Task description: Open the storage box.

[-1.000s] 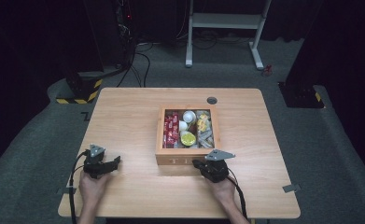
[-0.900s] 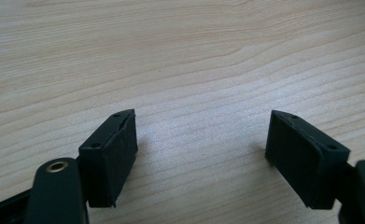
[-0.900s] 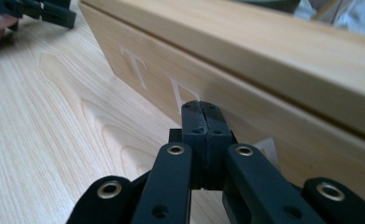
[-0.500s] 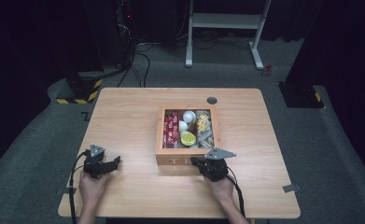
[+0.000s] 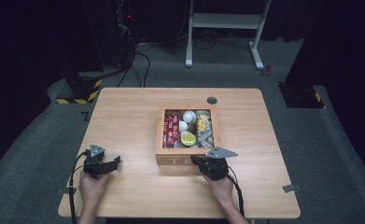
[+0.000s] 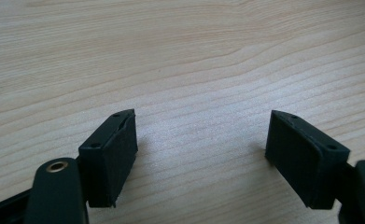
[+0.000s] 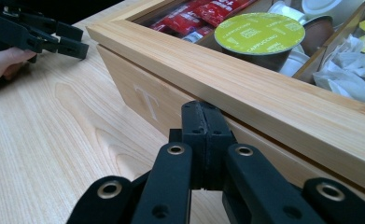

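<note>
One box: light wooden box (image 5: pixel 188 155) with an open top and an engraved "T" on its front wall, standing near the middle of the pale wooden table (image 5: pixel 124 116), its front wall towards me.
Box contents: red sachets (image 5: pixel 171 127) in the left compartment; a yellow-green capsule lid printed "cappuccino" (image 5: pixel 188 138) and white cups (image 5: pixel 188 116) in the middle; crumpled pale wrappers (image 5: pixel 205 129) on the right.
My right tongs (image 7: pixel 202 122): jaws pressed together with nothing between them, tips right at the box's front wall, just under its rim; whether they touch the wood I cannot tell.
My right hand (image 5: pixel 220 187): behind the tongs, at the table's near edge.
My left tongs (image 6: pixel 201 140): jaws apart over bare tabletop, gripping nothing, well to the left of the box.
My left hand (image 5: pixel 93 185): on the tongs, near the table's front left.
Surroundings: dark grey carpet (image 5: pixel 40 154); white metal frame (image 5: pixel 227 21) beyond the table.
</note>
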Action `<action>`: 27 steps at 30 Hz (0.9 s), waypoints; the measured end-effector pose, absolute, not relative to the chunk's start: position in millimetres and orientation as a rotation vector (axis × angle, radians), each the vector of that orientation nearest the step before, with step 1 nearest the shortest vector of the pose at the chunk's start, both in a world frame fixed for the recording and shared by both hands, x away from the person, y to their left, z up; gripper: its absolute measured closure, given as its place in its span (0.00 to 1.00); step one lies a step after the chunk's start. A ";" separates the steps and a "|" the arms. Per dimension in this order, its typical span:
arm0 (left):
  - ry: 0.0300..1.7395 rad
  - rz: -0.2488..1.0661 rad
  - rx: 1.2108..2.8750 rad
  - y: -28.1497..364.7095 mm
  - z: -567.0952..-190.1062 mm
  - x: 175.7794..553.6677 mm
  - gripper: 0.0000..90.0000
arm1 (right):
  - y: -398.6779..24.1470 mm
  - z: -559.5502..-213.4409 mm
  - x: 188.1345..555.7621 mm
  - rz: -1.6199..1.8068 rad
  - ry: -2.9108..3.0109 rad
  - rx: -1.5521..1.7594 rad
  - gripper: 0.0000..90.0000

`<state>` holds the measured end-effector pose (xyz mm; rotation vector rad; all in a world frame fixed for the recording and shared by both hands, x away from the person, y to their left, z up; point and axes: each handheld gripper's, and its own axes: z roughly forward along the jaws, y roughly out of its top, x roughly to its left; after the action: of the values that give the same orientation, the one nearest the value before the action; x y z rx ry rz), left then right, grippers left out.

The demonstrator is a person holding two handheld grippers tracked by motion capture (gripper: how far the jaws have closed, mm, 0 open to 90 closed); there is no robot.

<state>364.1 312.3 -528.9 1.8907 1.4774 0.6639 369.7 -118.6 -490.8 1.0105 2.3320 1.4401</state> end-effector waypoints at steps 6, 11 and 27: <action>1.476 0.664 1.892 312.5 -528.9 364.2 0.28 | -117.3 -490.8 368.4 1.429 2.322 1.006 1.00; 1.476 0.664 1.893 312.6 -528.8 364.2 0.28 | -116.1 -487.1 367.8 1.419 2.294 0.990 1.00; 1.475 0.662 1.892 312.6 -528.9 364.2 0.28 | -119.6 -470.5 371.8 1.391 2.244 0.977 1.00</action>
<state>364.2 312.6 -528.9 1.8923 1.4752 0.6616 371.8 -119.6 -470.5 0.9765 2.2445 1.3914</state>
